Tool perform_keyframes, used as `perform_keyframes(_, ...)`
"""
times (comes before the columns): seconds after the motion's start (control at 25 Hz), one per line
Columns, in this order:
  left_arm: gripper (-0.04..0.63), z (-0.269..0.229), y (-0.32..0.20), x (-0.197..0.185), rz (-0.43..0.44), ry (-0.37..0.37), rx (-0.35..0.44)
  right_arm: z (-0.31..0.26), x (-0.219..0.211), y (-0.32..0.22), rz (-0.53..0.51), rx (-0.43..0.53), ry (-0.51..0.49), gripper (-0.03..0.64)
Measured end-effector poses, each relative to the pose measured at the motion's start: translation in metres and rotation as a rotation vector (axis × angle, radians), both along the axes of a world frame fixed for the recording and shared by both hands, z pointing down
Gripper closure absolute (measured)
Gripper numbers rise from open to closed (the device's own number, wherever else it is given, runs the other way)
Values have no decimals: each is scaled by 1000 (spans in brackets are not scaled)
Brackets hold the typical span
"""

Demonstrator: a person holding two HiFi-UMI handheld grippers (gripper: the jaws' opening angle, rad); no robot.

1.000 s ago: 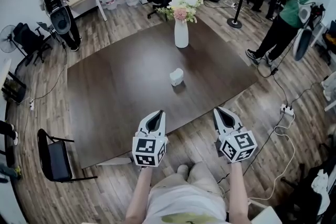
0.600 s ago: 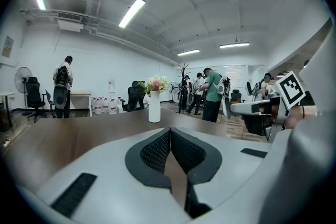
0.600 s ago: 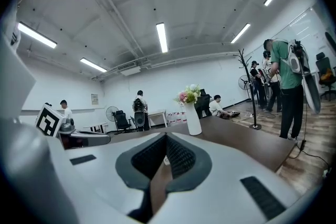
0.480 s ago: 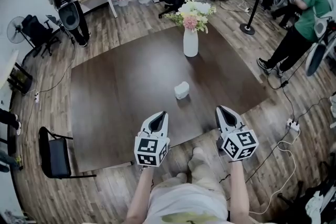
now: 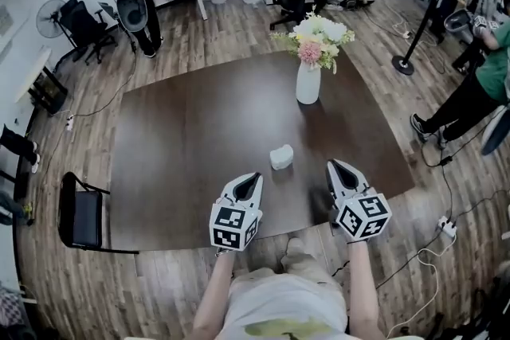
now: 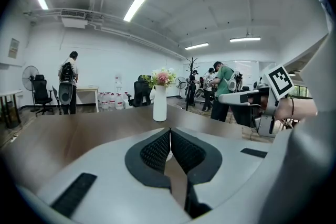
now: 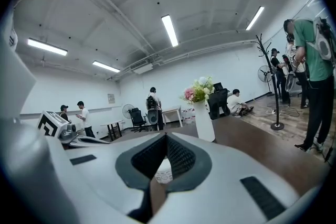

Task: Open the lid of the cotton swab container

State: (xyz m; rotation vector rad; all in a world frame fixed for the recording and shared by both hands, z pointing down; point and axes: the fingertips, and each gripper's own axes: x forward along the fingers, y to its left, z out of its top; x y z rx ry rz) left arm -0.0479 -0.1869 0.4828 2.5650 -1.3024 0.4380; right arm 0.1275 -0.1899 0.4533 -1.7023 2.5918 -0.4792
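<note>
The small white cotton swab container (image 5: 280, 157) stands near the middle of the dark brown table (image 5: 183, 139), lid down. My left gripper (image 5: 256, 177) is shut and empty above the table's near edge, a little short and left of the container. My right gripper (image 5: 333, 165) is also shut and empty, to the container's right. In the right gripper view the container (image 7: 164, 171) shows low behind the closed right gripper (image 7: 165, 135). In the left gripper view the left gripper (image 6: 169, 131) points toward the vase, and only a pale sliver shows behind the closed pads.
A white vase of flowers (image 5: 308, 82) stands on the table's far side. A black chair (image 5: 80, 219) sits at the table's left corner. People, office chairs, a fan and water bottles ring the room. Cables and a power strip (image 5: 446, 227) lie on the floor at right.
The view has moved forward toward the table. Both grippers, earlier over the floor, now reach over the table's near edge, and the container is closer to them. The jaws stay shut.
</note>
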Motion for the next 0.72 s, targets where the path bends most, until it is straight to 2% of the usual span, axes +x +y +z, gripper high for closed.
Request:
perform_keyframes(0.48, 571, 45, -17, 15, -80, -58, -94, 19, 5, -36, -141, -38, -18, 595)
perform_keyframes(0.72, 569, 70, -24, 21, -28, -87, -162, 39, -10, -38, -201, -85, 1, 595)
